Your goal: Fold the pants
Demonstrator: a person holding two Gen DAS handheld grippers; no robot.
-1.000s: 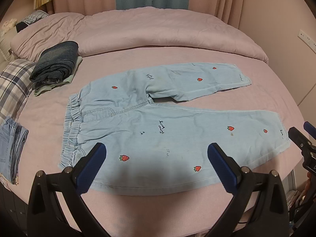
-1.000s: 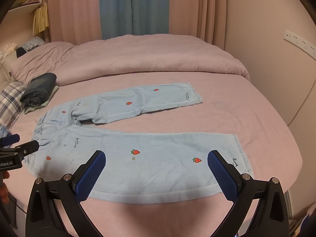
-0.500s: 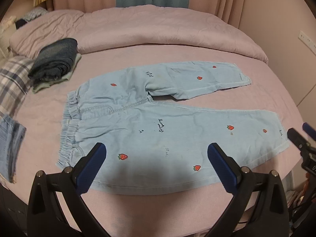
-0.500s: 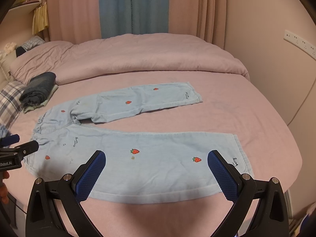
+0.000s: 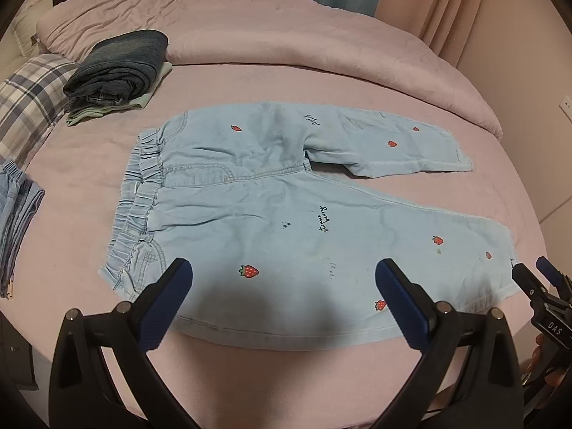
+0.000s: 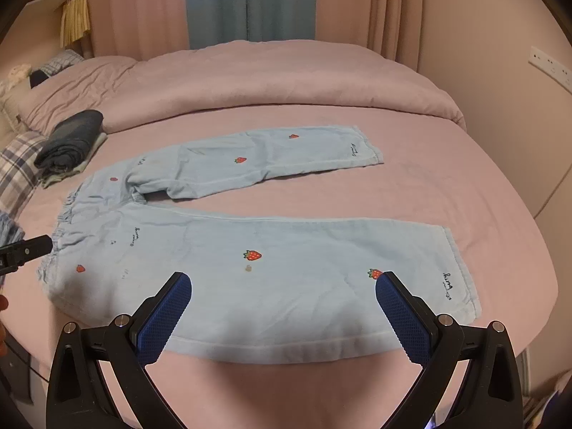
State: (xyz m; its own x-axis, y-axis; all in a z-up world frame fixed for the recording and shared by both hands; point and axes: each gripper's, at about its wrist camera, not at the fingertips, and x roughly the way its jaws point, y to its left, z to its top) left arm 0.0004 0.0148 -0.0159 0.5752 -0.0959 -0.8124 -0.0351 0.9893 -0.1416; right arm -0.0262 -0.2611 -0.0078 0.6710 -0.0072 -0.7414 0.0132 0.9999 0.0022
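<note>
The pants point(image 5: 271, 214) are lying flat on the bed point(image 5: 293, 71), long axis running left to right, waistband nearer the left claw point(image 5: 284, 296), hems nearer the right claw point(image 6: 282, 307). Both are hovering wide apart, gripping nothing.

Black tongs point(image 5: 284, 279) — blue textured pads point(image 6: 162, 321), silver screws.

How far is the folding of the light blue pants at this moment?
Done: the light blue pants lie spread flat on the bed, legs apart. In hand: nothing; the left gripper and right gripper hover over the near leg, jaws open. Left: every fold, as no part is doubled over.
</note>
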